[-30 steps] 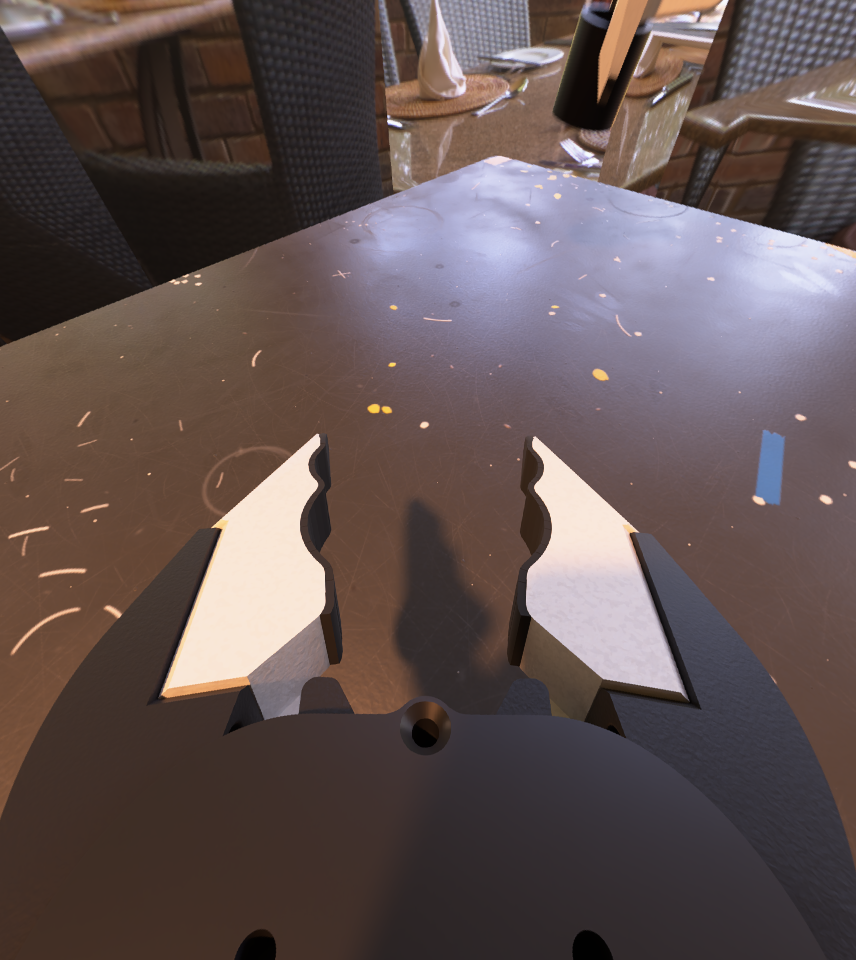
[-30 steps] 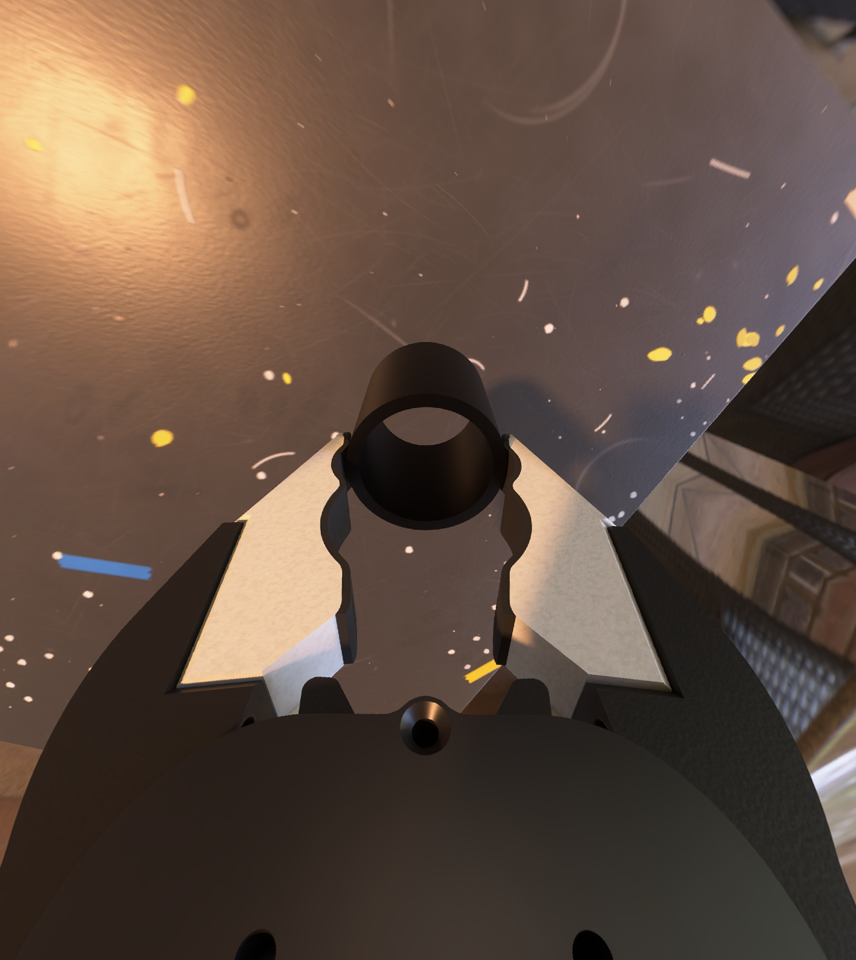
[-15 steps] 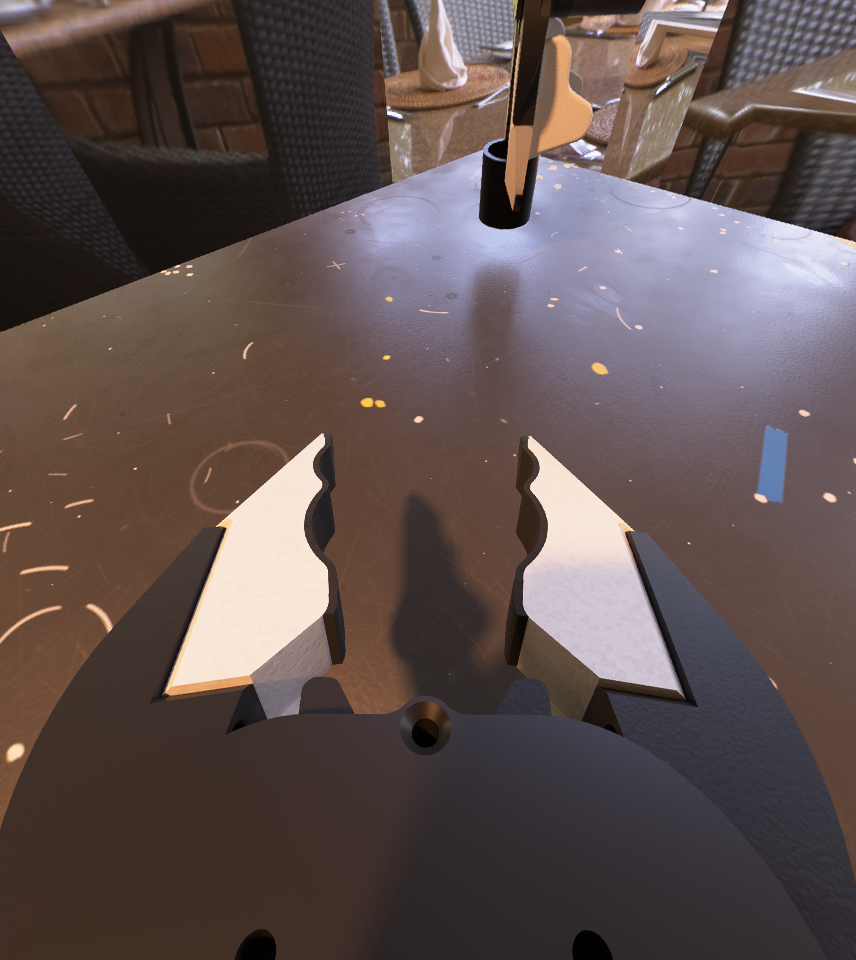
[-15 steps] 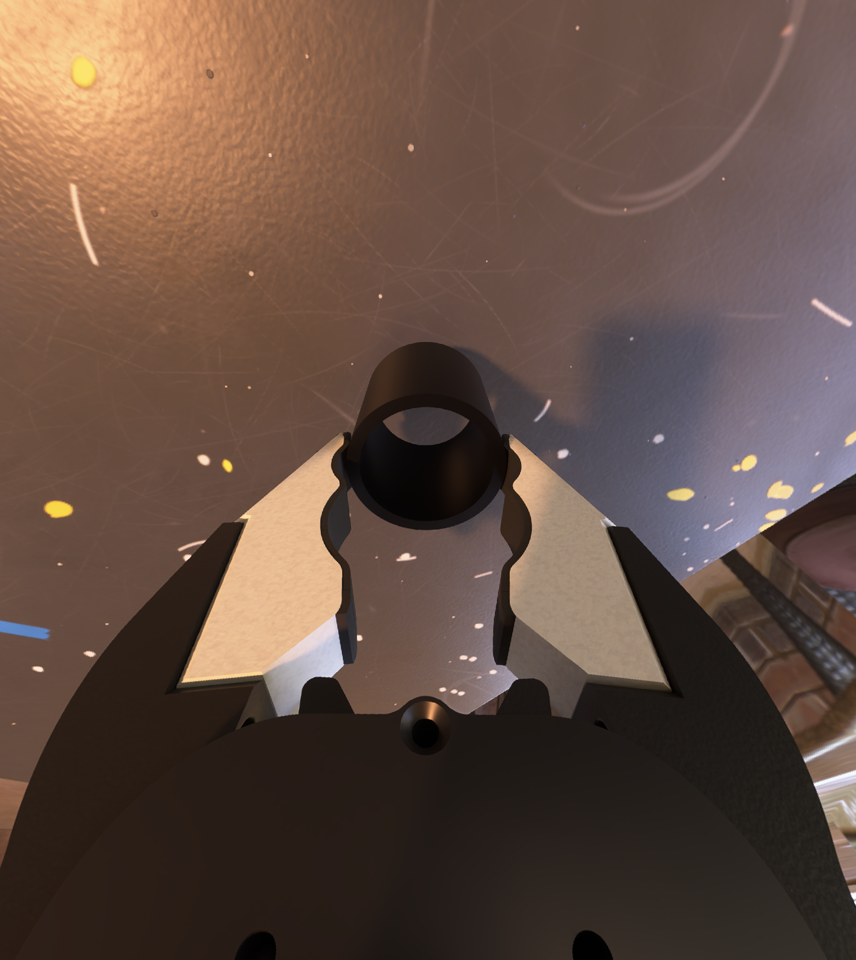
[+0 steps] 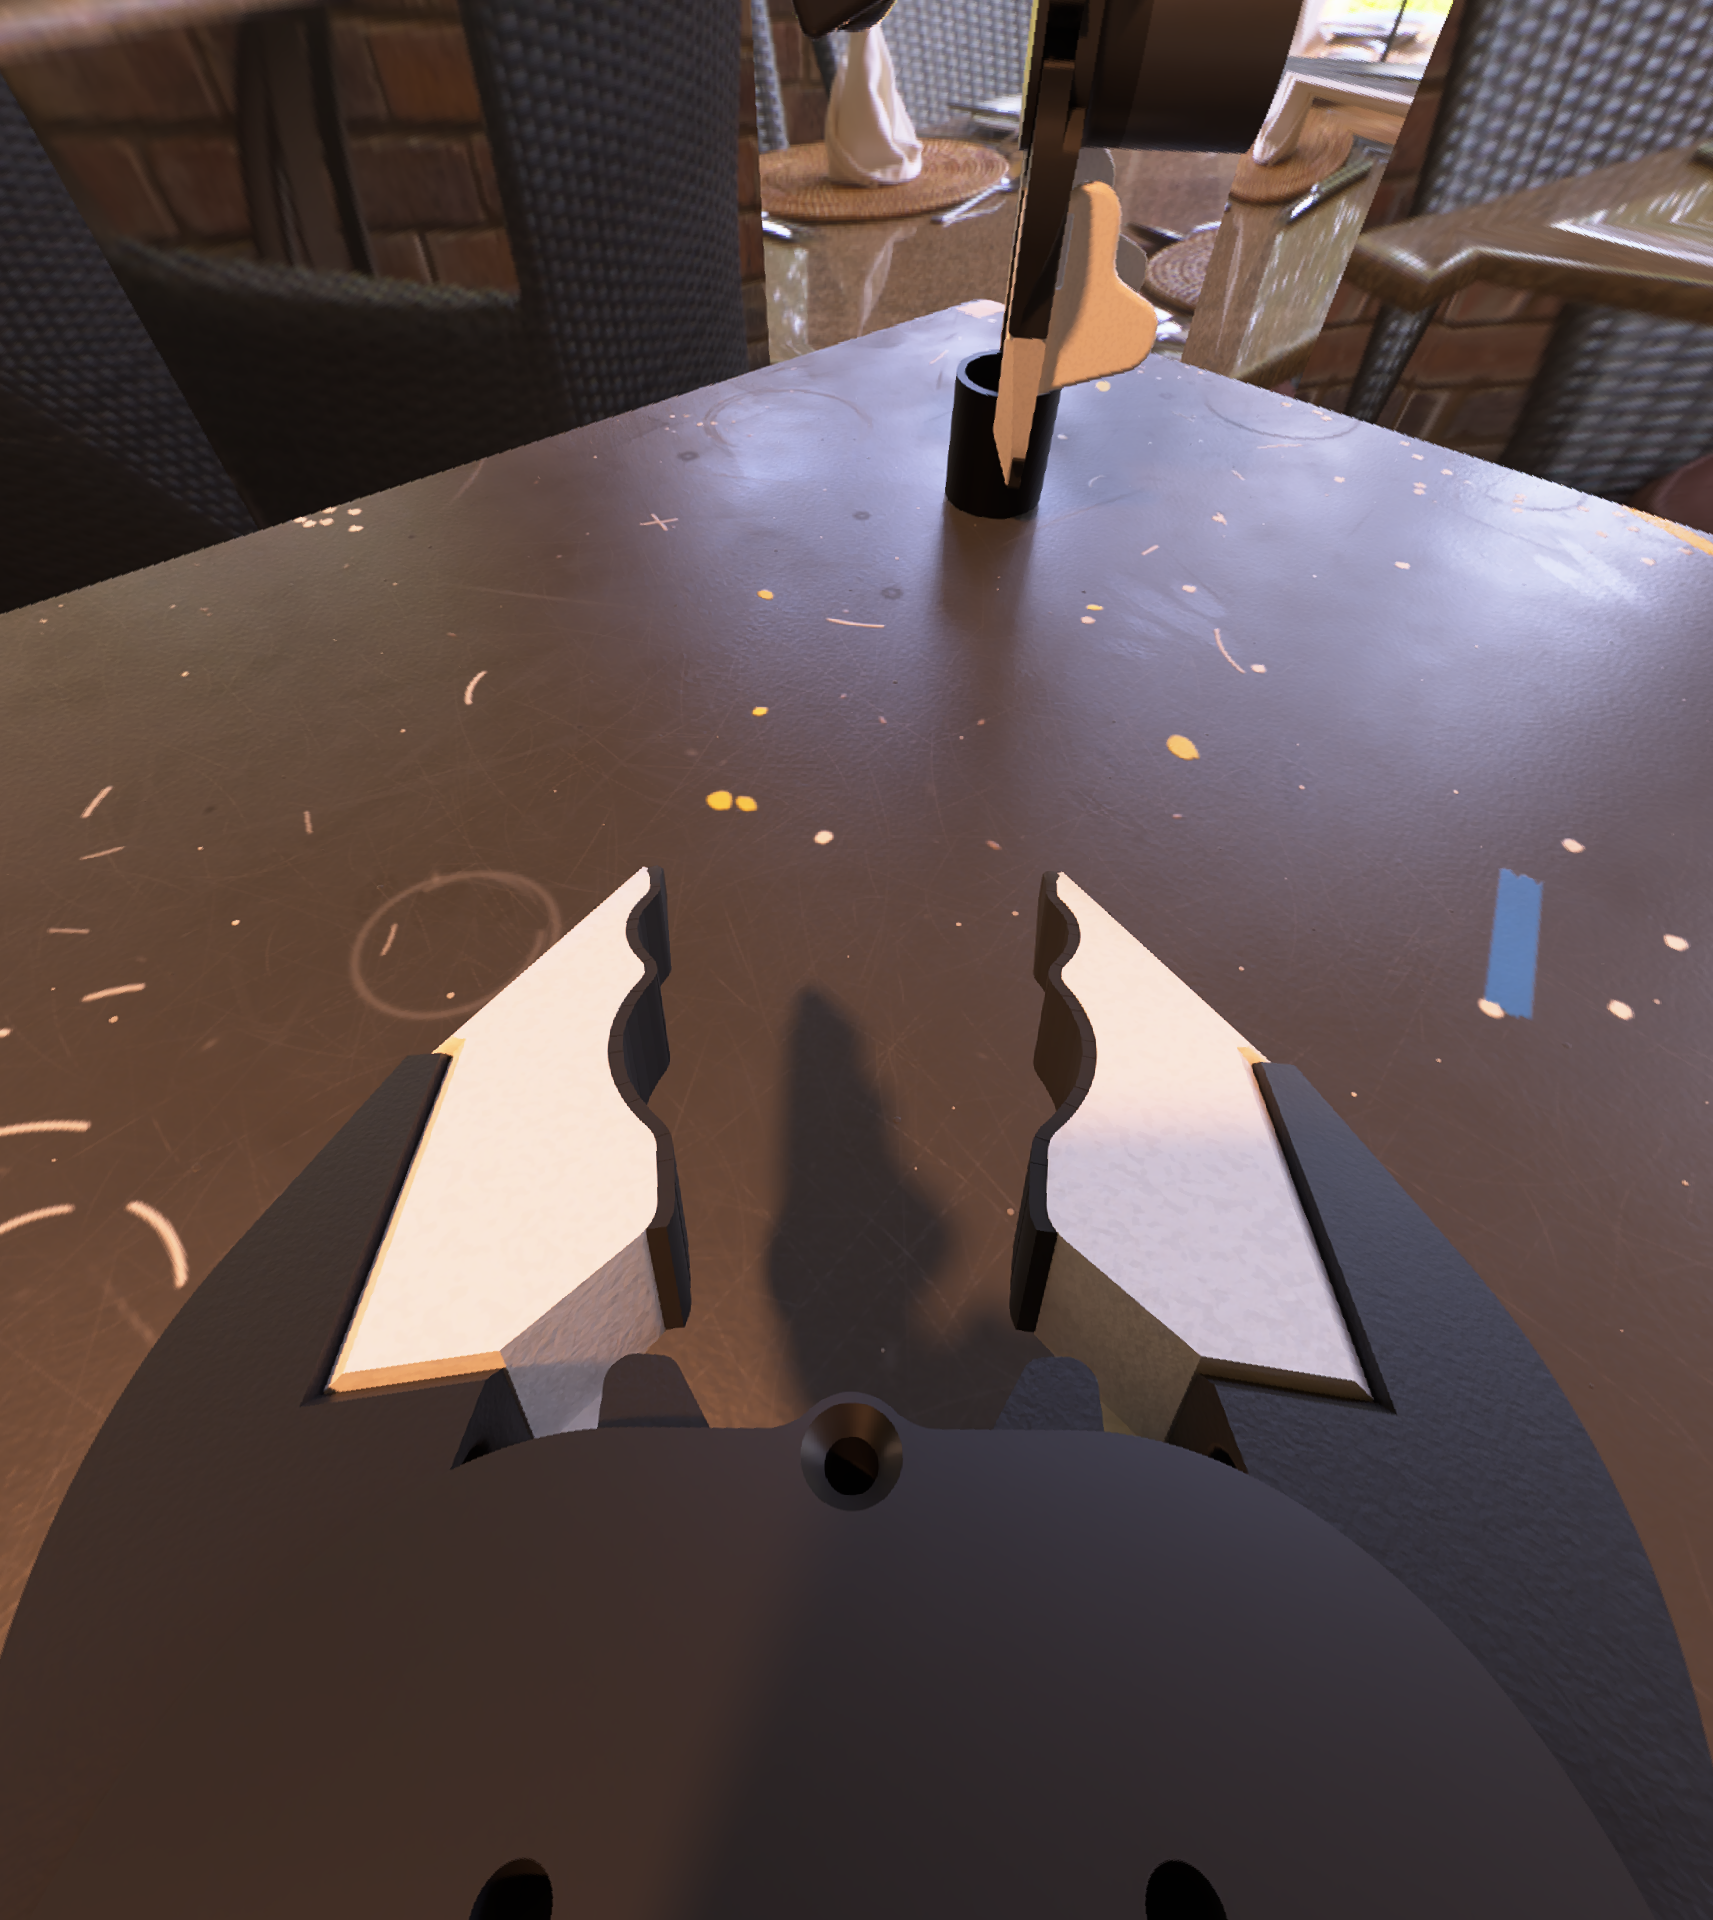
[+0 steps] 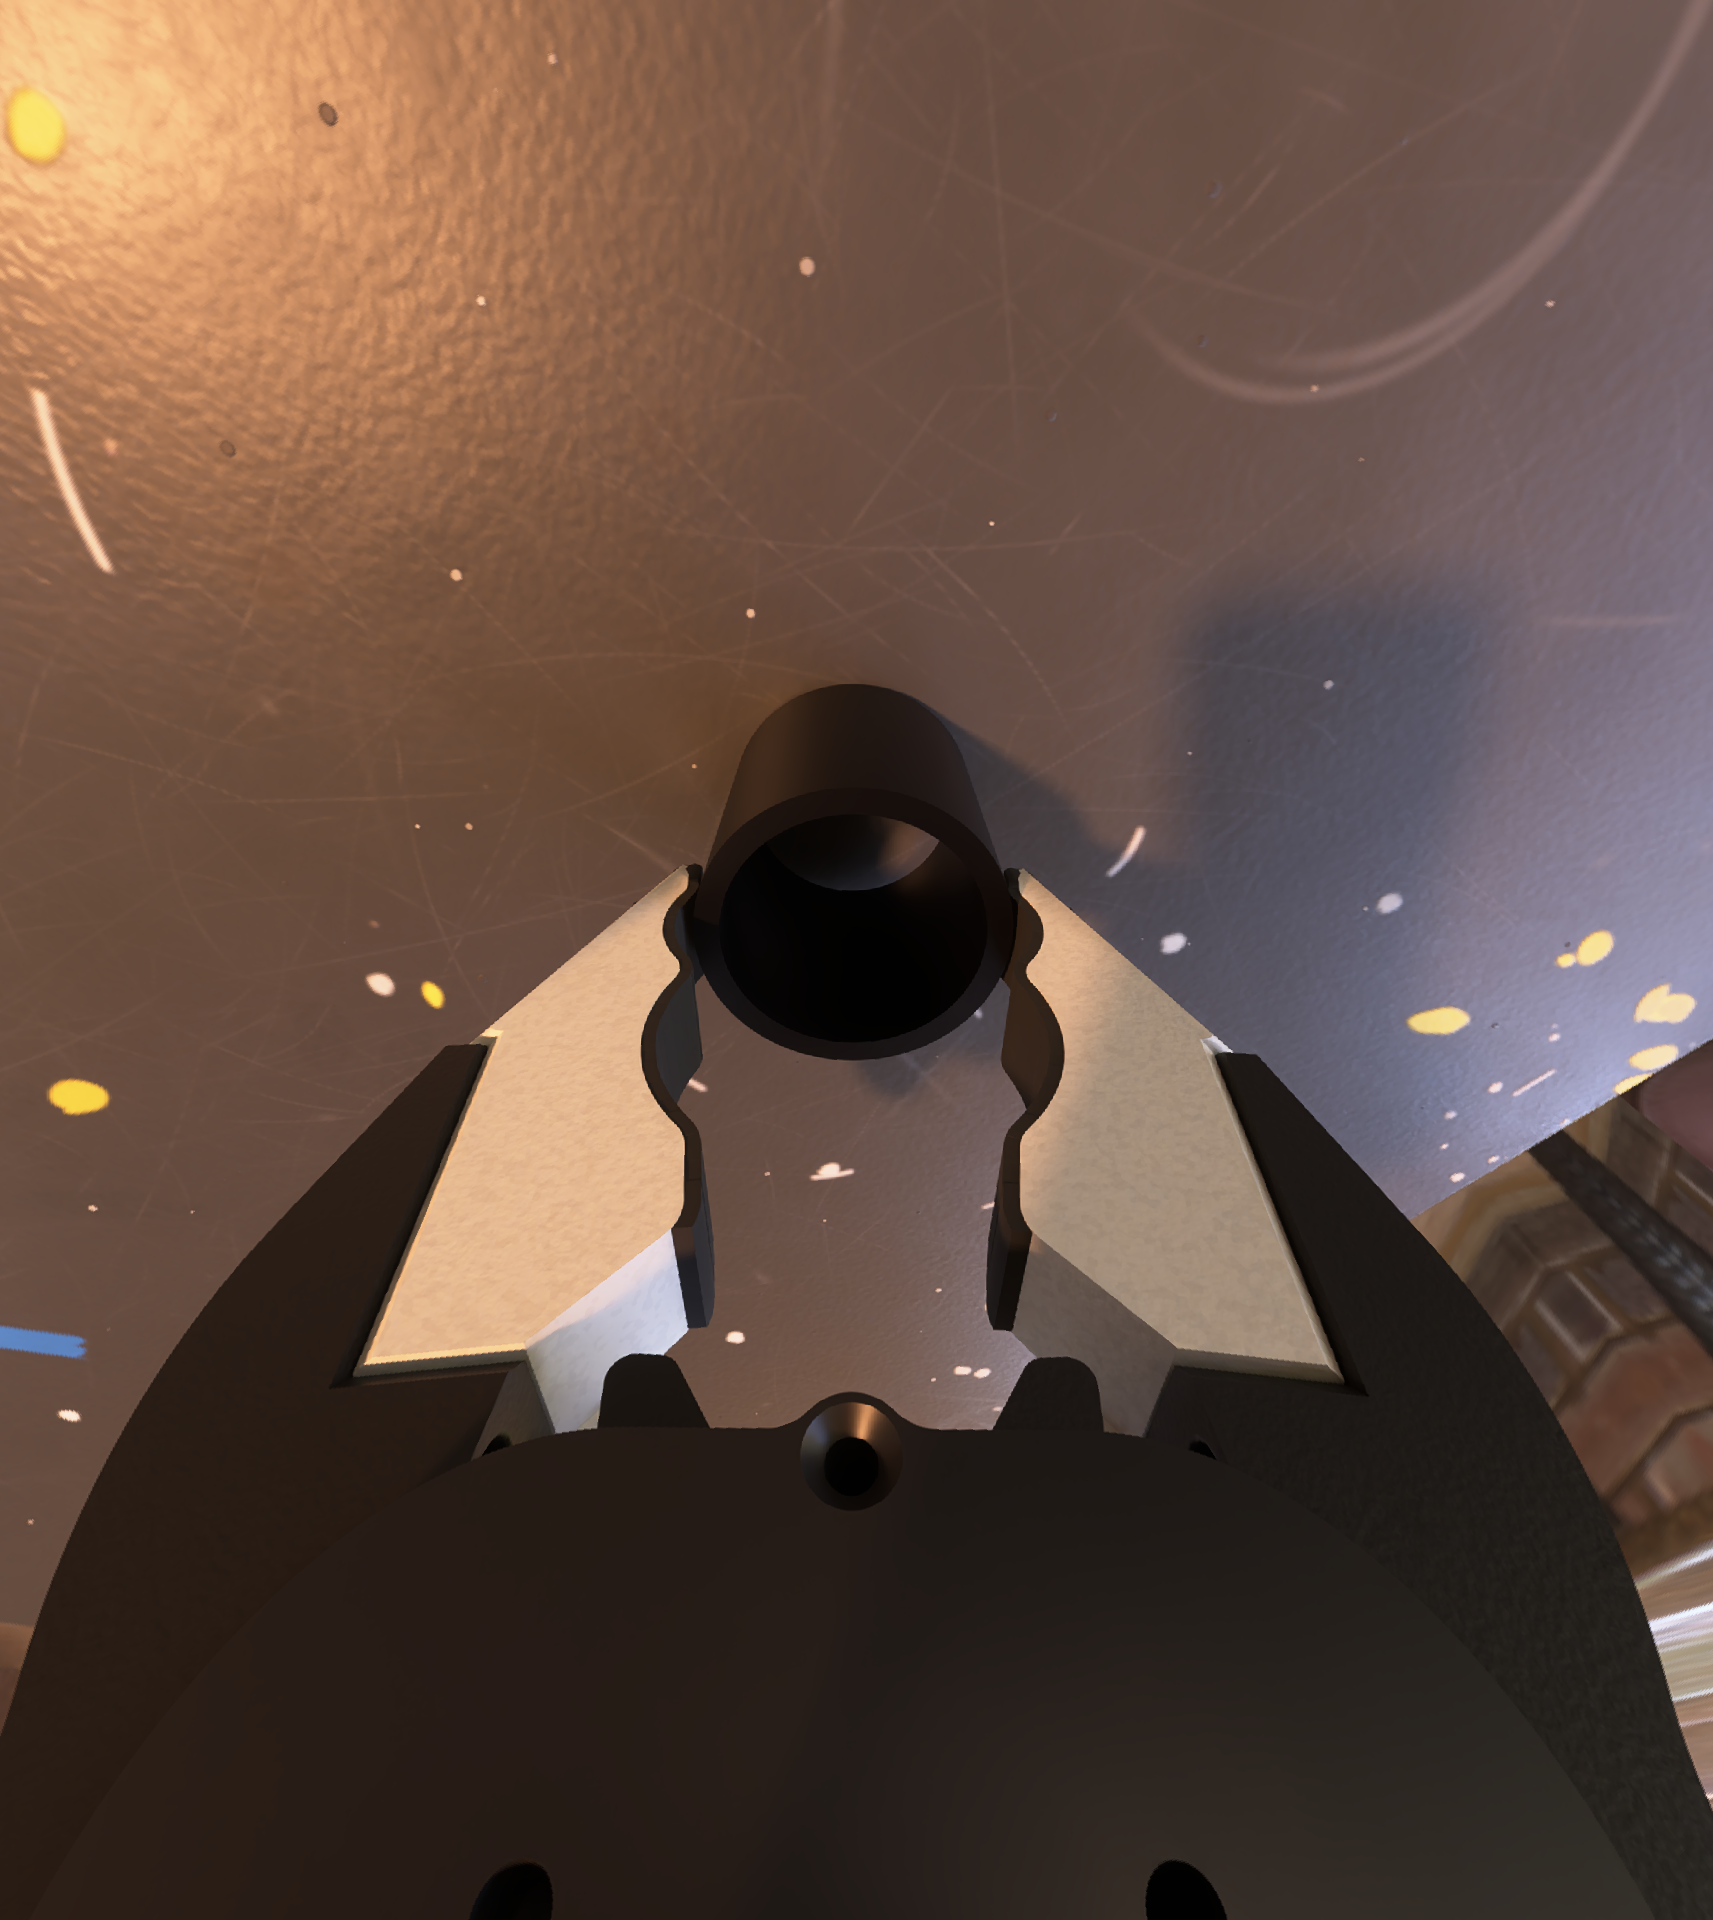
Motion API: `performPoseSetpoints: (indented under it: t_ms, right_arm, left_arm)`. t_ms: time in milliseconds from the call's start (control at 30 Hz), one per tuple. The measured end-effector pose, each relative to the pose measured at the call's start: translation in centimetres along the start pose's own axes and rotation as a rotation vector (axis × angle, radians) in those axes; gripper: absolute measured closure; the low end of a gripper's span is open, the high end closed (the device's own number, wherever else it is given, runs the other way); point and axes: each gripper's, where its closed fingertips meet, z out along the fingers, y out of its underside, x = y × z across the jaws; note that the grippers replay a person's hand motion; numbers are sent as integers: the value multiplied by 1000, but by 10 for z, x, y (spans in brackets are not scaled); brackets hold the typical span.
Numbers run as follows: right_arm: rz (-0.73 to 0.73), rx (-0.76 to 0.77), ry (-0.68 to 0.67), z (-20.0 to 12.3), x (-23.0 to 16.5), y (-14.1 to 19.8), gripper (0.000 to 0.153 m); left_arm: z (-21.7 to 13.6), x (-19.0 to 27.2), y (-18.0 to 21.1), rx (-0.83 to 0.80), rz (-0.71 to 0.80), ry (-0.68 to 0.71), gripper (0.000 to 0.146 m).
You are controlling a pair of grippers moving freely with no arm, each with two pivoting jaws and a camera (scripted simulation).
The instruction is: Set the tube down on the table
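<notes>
1. Tube (image 6: 850,883): black, open end toward my right wrist camera, clamped at its sides between the right gripper's (image 6: 852,914) fingertips; its far end meets the table (image 6: 416,416), though I cannot confirm contact.
2. Left gripper (image 5: 852,894): fingers spread apart, holding nothing.
3. From the left wrist view, the tube (image 5: 977,447) stands upright at 12 o'clock, partly hidden by a right-gripper finger (image 5: 1023,405); that gripper's body is cut off by the top edge.
</notes>
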Motion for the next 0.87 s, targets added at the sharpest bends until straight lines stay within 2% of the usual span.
performPoseSetpoints:
  t_ms: [67, 233, 300, 400, 500, 633, 700, 767, 867]
  right_arm:
    - [14, 10, 20, -3, 4, 1, 96]
    - [41, 94, 134, -38, 19, 11, 68]
    - [87, 213, 182, -64, 21, 12, 66]
    - [135, 528, 272, -119, 7, 7, 66]
    - [62, 846, 270, -171, -45, 4, 66]
    - [-118, 1181, 115, -206, -152, -5, 65]
    - [-192, 1305, 21, -209, -204, -11, 66]
    - [-265, 1397, -61, -203, -250, -19, 66]
    - [-367, 1507, -167, -183, -303, -35, 69]
  left_arm:
    - [-1, -1, -1, 7, -1, -4, 75]
    - [-13, -11, -12, 62, -7, -37, 74]
    - [-23, -20, -20, 93, -20, -63, 74]
    - [-46, -42, -32, 153, -33, -124, 74]
    - [-76, -72, -36, 150, -57, -203, 74]
    - [-134, -118, -39, 128, -142, -299, 75]
    - [-164, -148, -36, 68, -155, -367, 77]
    - [-189, -179, -25, -64, -104, -415, 78]
    - [-211, -219, 4, -372, 39, -345, 77]
